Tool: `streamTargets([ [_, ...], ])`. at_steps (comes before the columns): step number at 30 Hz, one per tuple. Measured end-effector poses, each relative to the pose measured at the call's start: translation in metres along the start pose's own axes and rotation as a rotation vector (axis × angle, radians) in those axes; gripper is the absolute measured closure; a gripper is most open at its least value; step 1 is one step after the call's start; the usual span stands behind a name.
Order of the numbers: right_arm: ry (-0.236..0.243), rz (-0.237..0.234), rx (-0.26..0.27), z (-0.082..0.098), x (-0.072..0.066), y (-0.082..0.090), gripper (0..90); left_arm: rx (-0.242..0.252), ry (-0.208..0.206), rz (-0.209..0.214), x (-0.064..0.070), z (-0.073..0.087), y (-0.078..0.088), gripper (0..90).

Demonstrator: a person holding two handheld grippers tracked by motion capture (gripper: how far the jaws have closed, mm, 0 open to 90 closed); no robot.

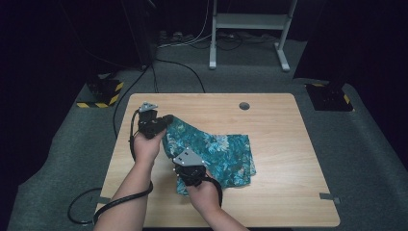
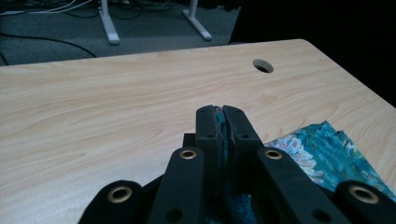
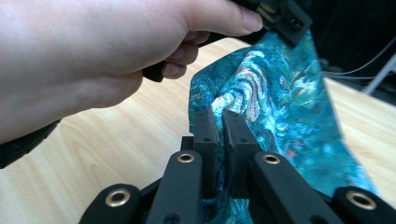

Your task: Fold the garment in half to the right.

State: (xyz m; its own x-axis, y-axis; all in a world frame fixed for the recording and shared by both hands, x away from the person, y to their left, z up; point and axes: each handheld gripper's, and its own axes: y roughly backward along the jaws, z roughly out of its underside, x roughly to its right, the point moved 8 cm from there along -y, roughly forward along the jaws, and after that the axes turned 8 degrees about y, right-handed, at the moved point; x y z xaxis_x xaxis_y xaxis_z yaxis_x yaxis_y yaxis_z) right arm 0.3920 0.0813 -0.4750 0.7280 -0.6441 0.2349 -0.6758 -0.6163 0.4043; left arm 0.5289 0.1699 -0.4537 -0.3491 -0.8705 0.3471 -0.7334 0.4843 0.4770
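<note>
Two grippers, one cloth, one table. Right gripper point(image 1: 186, 163), nearer the table's front edge: jaws pressed together on a fold of the cloth point(image 1: 216, 151); in the right gripper view the teal fabric point(image 3: 280, 107) rises from between the jaws point(image 3: 223, 123) and drapes up toward the other hand point(image 3: 93, 56), whose fingers are wrapped round a black handle. Left gripper point(image 1: 163, 122), farther back toward the left edge: jaws likewise closed, a thin edge of cloth pinched in the slit between them point(image 2: 223, 121). Cloth is a single piece, teal with pale floral print, held up at its left side by both grippers; the rest lies flat near the table's middle, reaching toward the right. Table point(image 1: 279, 125): light wood grain, rounded corners, one round cable hole point(image 1: 244, 106) near the back edge, a grey tape strip point(image 1: 329, 197) at the front right corner. Beyond: grey carpet point(image 1: 57, 144), two black bases with yellow-black hazard stripes point(image 1: 101, 94) at left and right, one white stand frame point(image 1: 248, 29) at the back, cables trailing across the floor, the room dark.
</note>
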Motion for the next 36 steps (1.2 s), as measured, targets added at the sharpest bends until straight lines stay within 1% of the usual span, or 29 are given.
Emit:
streamTargets([
  [2,-0.002,0.014,0.006,0.001,0.005,0.005,85.1,0.004,0.005,0.010,0.007,-0.002,-0.003,85.2],
  [3,-0.004,0.020,0.010,0.001,0.007,0.007,85.1,0.004,0.008,0.021,0.010,-0.003,-0.004,85.2],
  [7,-0.010,0.038,0.026,0.002,0.017,0.018,85.1,0.017,-0.004,0.038,0.026,-0.007,-0.008,85.1],
  [9,-0.023,0.044,0.035,0.003,0.023,0.025,85.0,0.017,-0.013,0.043,0.034,-0.009,-0.011,85.1],
  [12,-0.038,0.059,0.047,0.005,0.031,0.034,85.0,0.014,-0.015,0.052,0.045,-0.012,-0.015,85.1],
  [13,-0.042,0.068,0.050,0.007,0.035,0.037,84.9,0.014,-0.021,0.065,0.051,-0.013,-0.017,85.1],
  [17,-0.056,0.101,0.054,0.015,0.051,0.052,84.9,0.013,-0.045,0.085,0.069,-0.015,-0.024,85.0],
  [20,-0.065,0.121,0.051,0.022,0.059,0.062,84.7,0.008,-0.069,0.094,0.086,-0.015,-0.034,84.9],
  [23,-0.078,0.142,0.051,0.031,0.068,0.069,84.5,-0.008,-0.078,0.099,0.099,-0.011,-0.046,84.8],
  [24,-0.090,0.147,0.046,0.035,0.070,0.071,84.5,-0.018,-0.085,0.101,0.103,-0.009,-0.051,84.8],
  [28,-0.109,0.162,0.019,0.055,0.076,0.076,84.4,-0.048,-0.098,0.104,0.116,0.003,-0.069,84.8],
  [31,-0.123,0.175,-0.002,0.069,0.082,0.078,84.3,-0.071,-0.114,0.098,0.124,0.013,-0.083,84.7],
  [33,-0.136,0.184,-0.014,0.077,0.086,0.080,84.3,-0.085,-0.110,0.097,0.127,0.017,-0.089,84.6],
  [36,-0.154,0.196,-0.027,0.088,0.094,0.083,84.2,-0.105,-0.115,0.096,0.133,0.024,-0.100,84.5],
])
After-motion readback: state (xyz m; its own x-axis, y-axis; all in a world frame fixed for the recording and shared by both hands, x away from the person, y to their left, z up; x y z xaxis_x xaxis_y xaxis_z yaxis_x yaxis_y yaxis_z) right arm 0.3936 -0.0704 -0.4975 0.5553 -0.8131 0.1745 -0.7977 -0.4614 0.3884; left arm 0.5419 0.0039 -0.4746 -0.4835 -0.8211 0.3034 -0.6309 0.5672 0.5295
